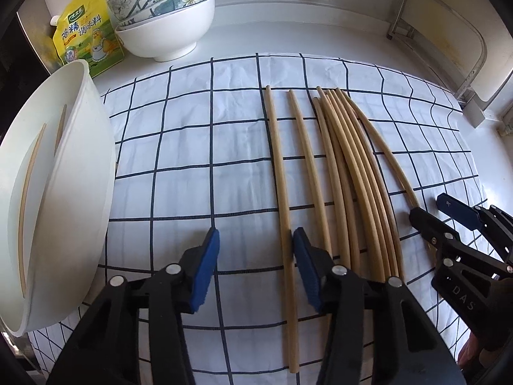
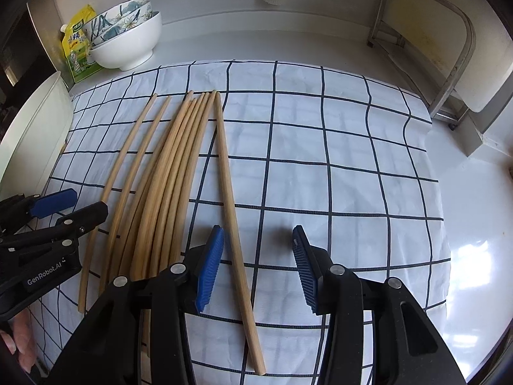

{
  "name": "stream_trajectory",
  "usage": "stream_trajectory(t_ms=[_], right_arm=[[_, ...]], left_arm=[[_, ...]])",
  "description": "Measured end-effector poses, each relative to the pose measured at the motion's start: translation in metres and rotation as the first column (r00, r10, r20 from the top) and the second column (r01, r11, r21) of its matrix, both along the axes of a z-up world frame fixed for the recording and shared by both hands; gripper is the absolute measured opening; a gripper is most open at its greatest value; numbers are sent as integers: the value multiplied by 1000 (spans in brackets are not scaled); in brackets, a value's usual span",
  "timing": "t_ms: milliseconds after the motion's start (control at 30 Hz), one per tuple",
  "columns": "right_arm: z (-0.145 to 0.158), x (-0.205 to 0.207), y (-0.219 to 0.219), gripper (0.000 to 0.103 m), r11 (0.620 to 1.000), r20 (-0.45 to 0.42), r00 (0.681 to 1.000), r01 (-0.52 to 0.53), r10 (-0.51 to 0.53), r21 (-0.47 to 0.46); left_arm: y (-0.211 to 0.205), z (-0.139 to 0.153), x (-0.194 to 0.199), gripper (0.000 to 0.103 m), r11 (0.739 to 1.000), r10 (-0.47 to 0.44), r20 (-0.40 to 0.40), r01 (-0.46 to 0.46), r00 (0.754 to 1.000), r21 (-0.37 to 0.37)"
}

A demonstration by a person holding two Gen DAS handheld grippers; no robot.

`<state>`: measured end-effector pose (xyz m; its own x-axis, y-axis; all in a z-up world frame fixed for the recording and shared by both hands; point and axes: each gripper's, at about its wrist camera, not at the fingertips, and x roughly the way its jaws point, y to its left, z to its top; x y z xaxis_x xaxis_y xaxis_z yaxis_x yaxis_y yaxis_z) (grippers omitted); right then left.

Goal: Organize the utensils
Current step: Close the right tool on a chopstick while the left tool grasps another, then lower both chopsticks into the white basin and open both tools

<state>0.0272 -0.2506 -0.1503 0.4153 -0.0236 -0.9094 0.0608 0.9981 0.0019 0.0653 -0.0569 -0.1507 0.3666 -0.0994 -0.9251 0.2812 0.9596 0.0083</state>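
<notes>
The white tub (image 1: pixel 86 147) at the left holds 2 chopsticks (image 1: pixel 29 192). 9 more chopsticks (image 1: pixel 349 173) lie on the checked cloth (image 1: pixel 192 147) on the desk. 3 bowls (image 1: pixel 173 32) are stacked. The left gripper (image 1: pixel 256 256) and the right gripper (image 2: pixel 258 256) are open, each straddling 1 stick without pinching it.

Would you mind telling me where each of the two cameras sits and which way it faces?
Left wrist: on the left claw, angled down at the leftmost chopstick and white tub; the right claw shows.
Right wrist: on the right claw, angled down at the rightmost chopstick; the left claw and fingertips show.
Shared: checked cloth, bowls.
</notes>
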Motion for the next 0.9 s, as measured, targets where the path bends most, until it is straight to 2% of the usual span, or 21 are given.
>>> stream_trajectory(t_ms=[67,133,200,267,300,433,567,767,900], right_arm=[[0,2,3,43,1000,6,1000,-15,15,-5],[0,4,6,42,999,10,999,-31,32,-5],[0,5,8,33,999,14,999,-50,50,3],[1,5,9,9,998,11,998,-59,59,8],[2,5,7,7,998,7,998,-56,56,18],[4,1,-2,6,995,-11,1000,-17,18,97],[17,-8,-5,6,990,-4,1000,15,-14,138],[55,-9,8,6,985,52,998,10,-19,171],[85,-1,30,6,983,112,994,-28,8,182]], left_arm=[[-4,1,1,33,1000,-8,-2,8,1000,-4],[-8,1,3,18,1000,-14,-6,14,1000,-7],[-13,1,5,8,1000,-23,-13,23,1000,-11],[-16,1,6,7,999,-33,-23,33,999,-12],[-16,1,6,7,999,-35,-29,35,999,-18],[-14,5,5,7,998,-41,-56,39,998,-43],[-7,23,-1,7,996,-58,-46,55,997,-68],[16,59,-5,7,993,-51,7,52,999,-106],[43,84,0,7,994,-10,53,15,999,-109]])
